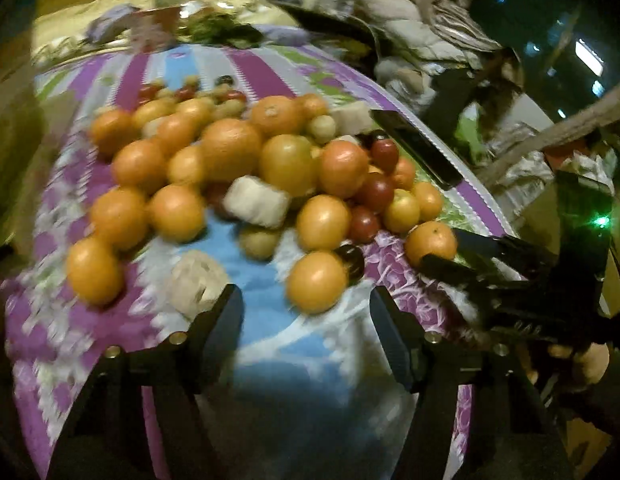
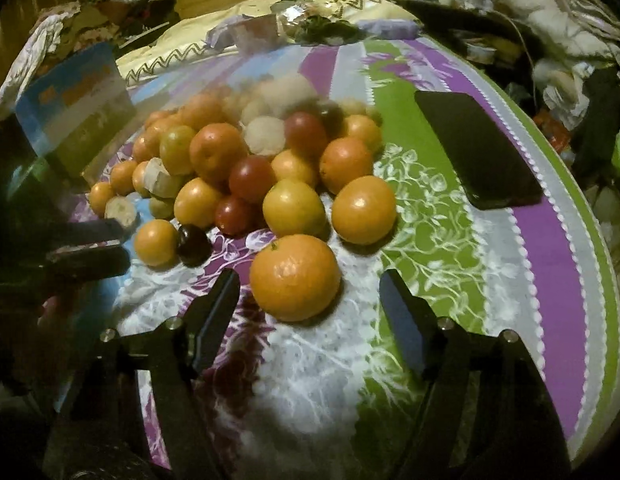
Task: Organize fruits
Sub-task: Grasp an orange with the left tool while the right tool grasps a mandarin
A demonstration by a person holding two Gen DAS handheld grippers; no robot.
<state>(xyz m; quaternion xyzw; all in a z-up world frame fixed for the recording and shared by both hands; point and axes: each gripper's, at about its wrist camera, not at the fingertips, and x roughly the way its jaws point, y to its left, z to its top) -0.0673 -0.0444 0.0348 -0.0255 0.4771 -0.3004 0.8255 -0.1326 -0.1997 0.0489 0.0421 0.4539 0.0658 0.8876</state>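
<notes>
The large orange (image 2: 296,278) lies on the patterned cloth (image 2: 429,208) at the near edge of the fruit pile (image 2: 250,168), apart from the phone (image 2: 475,148), just ahead of the right gripper (image 2: 310,300). Its fingers are spread and empty, the orange lying between their tips, nearer the left one. The left gripper (image 1: 306,320), fingers likewise spread and empty, is farther from that orange, so the right hand appears better placed.

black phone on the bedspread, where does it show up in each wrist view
Left wrist view: the black phone lies upper right of centre, slanting along the right edge of the fruit pile.
Right wrist view: it lies at upper right, apart from the pile, on green and purple stripes.
Shared landmark: the lone orange nearest the right gripper.
</notes>
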